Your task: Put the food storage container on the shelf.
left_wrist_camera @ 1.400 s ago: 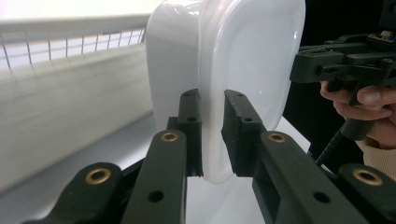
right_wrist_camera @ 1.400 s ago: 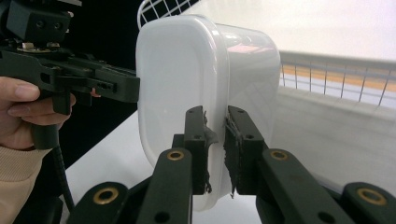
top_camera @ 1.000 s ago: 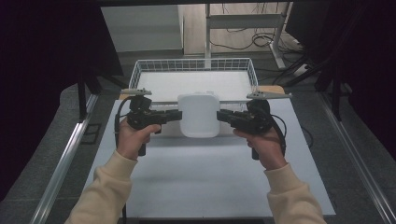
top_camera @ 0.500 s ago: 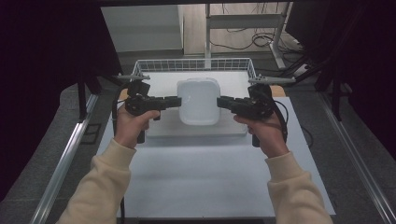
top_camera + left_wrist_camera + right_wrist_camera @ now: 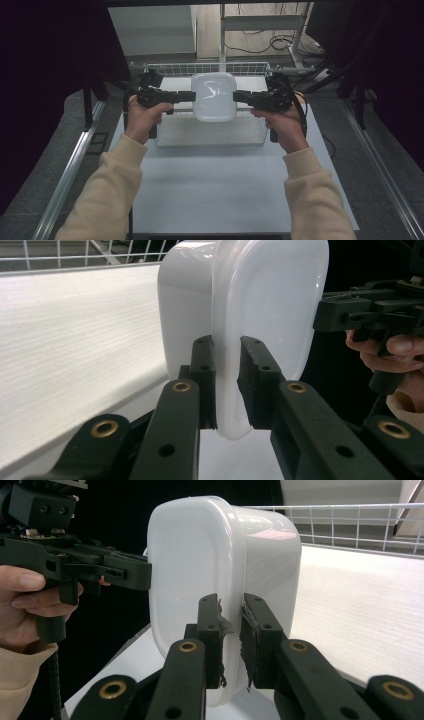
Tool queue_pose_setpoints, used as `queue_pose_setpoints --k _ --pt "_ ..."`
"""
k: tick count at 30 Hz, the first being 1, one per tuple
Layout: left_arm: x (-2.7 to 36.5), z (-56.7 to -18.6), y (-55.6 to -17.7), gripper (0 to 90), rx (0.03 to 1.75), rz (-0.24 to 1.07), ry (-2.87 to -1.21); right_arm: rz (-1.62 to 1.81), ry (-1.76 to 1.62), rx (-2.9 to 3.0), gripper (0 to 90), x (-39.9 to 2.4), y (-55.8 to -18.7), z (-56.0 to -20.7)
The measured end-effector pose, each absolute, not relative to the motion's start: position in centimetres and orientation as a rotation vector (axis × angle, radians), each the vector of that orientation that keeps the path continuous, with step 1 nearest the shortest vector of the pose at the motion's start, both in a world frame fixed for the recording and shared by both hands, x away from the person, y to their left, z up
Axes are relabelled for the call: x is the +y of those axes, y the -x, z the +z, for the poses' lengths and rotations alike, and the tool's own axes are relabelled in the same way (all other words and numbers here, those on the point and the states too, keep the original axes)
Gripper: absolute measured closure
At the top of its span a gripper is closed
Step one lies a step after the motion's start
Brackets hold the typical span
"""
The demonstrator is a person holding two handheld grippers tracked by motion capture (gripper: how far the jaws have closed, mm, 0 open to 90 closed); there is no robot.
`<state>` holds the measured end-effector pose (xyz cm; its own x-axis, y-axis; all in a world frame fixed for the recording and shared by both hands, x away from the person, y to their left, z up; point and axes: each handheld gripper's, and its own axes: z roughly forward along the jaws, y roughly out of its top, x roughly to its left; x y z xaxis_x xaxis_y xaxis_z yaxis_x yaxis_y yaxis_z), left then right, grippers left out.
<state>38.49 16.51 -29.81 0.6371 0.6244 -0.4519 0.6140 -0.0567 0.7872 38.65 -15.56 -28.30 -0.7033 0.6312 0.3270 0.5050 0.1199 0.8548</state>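
A: What's being held?

B: A white plastic tub (image 5: 214, 96) with a lid, carried between the two grippers. In the high view it hangs over the wire basket (image 5: 252, 68) at the far end of the table (image 5: 210, 185).

A: How is it gripped?

B: The left gripper (image 5: 186, 95) has it by the left rim, the right gripper (image 5: 242, 96) by the right rim. In the left gripper view the two black jaws are pinched on the tub's (image 5: 250, 315) projecting edge, one jaw on each side of it. The right gripper view shows the same: jaws clamped on the rim of the tub (image 5: 210, 565), with frayed padding on their inner faces.

A: Anything inside the tub?

B: Cannot tell. The walls are milky and opaque, and the lid is on.

A: And the basket?

B: A shallow, white, rectangular wire basket. Its floor (image 5: 75, 340) looks like a pale flat sheet. I see no loose item lying in the part that shows.

A: Is the tub touching the basket?

B: It appears to be off the floor, hanging above the middle and rear of the basket, but I can't be sure of the gap.

A: The hands?

B: Each hand wraps a gripper handle; the left hand (image 5: 145, 116) and right hand (image 5: 282, 122) sit at the basket's two sides, cream sleeves (image 5: 105, 195) coming in from below.
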Motion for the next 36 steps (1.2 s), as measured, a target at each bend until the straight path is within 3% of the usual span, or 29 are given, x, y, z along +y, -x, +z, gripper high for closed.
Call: queue_pose_setpoints --k 16,25,36 --pt "16.9 -27.9 -41.2 77.9 1.057 0.038 -1.743 1.659 -1.182 2.264 78.6 -14.8 -41.7 -27.2" --pt "16.8 -29.1 -44.3 77.8 1.118 -0.040 -1.760 1.628 -1.304 2.298 77.8 -14.7 -44.6 -28.0" --pt "16.7 -30.5 -47.2 71.5 1.193 -0.141 -1.627 1.664 -1.516 2.248 66.3 -14.8 -47.9 -29.9"
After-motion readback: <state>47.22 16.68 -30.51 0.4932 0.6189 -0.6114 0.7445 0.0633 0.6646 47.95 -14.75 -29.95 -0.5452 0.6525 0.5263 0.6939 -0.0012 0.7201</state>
